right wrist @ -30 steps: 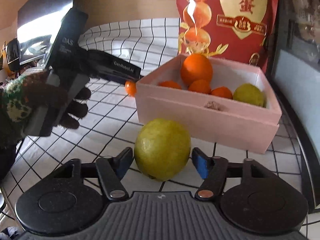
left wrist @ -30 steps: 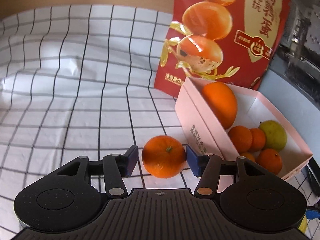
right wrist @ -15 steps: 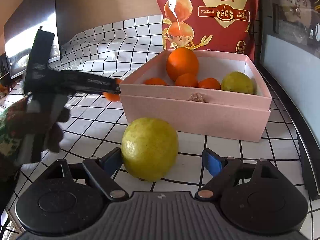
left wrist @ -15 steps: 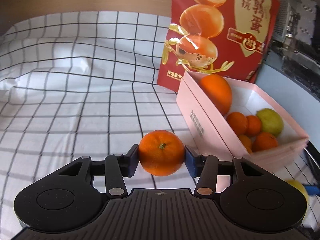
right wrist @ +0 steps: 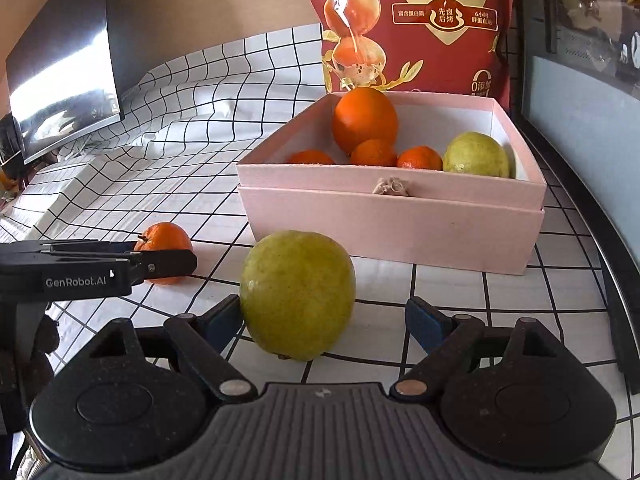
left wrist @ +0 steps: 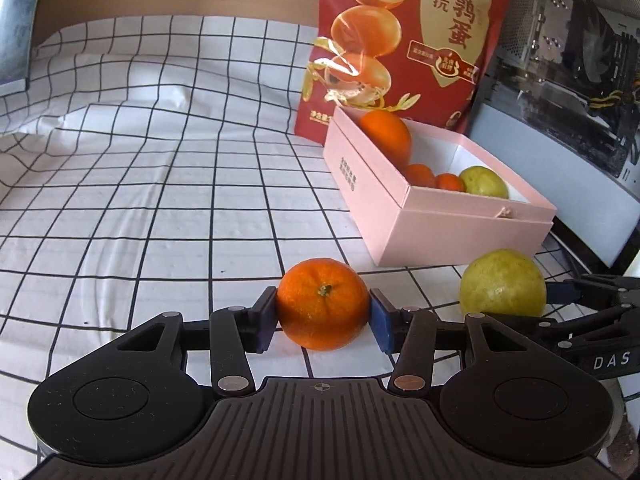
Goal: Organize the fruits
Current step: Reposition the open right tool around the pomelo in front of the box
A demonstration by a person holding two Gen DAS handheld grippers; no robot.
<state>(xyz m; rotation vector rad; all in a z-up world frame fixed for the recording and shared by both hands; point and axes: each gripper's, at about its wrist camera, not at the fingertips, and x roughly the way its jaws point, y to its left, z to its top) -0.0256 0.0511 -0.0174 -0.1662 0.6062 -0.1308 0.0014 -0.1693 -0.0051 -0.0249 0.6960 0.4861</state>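
L gripper clamps a small orange w/ both pads. R gripper jaws opening; green fruit sits between, touching only the left pad.

red bag top cut off, print perhaps unreadable

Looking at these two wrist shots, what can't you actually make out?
- Pink box floor, right wrist view: hidden by its front wall, so fruit may lie unseen.
- Red bag top: cut off by both frames.
- Whether the tangerine is lifted off the cloth: unclear, left wrist view.
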